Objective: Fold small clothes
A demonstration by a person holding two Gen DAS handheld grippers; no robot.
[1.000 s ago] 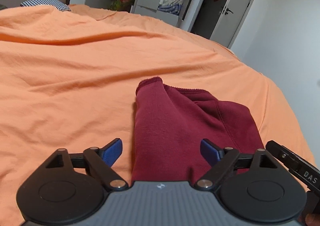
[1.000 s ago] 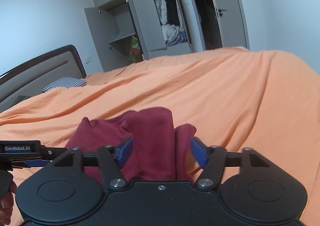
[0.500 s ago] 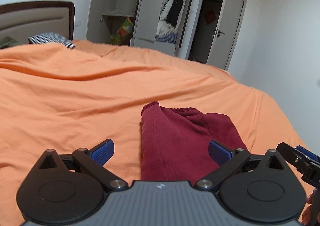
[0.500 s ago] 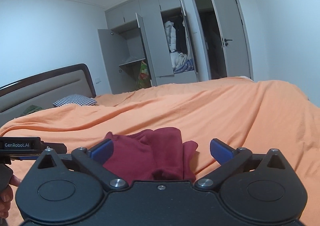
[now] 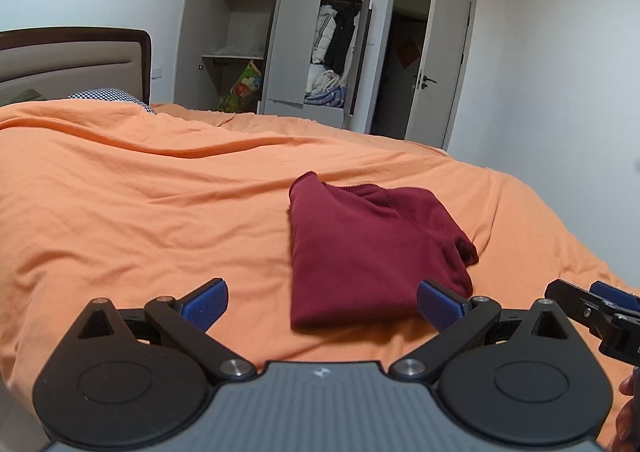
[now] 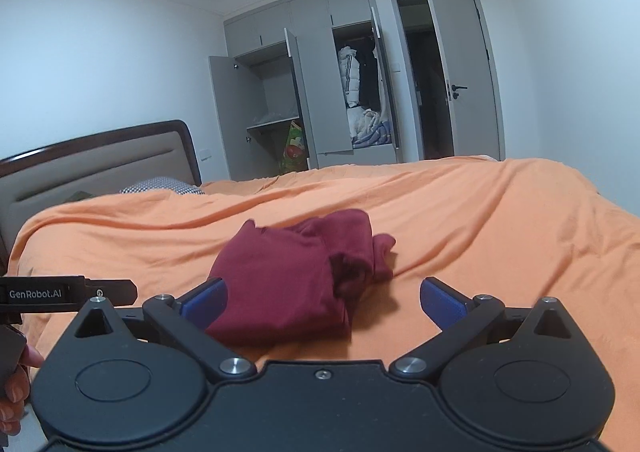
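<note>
Garment [image 5: 368, 252], maroon, folded: lies on orange bedspread [image 5: 140, 212], straight ahead of both grippers, untouched. Left gripper [image 5: 322, 302]: jaws spread, empty. Right gripper [image 6: 322, 302]: jaws spread, empty. Long axis runs away from left gripper; loose bunched end nearer right.

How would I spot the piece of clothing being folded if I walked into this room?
Look at the big bed with the orange cover, opposite the open grey wardrobe. Near the foot end lies a dark red garment, folded into a rough rectangle. It is the only loose item lying on the orange cover, and its deep maroon stands out sharply against it.
</note>
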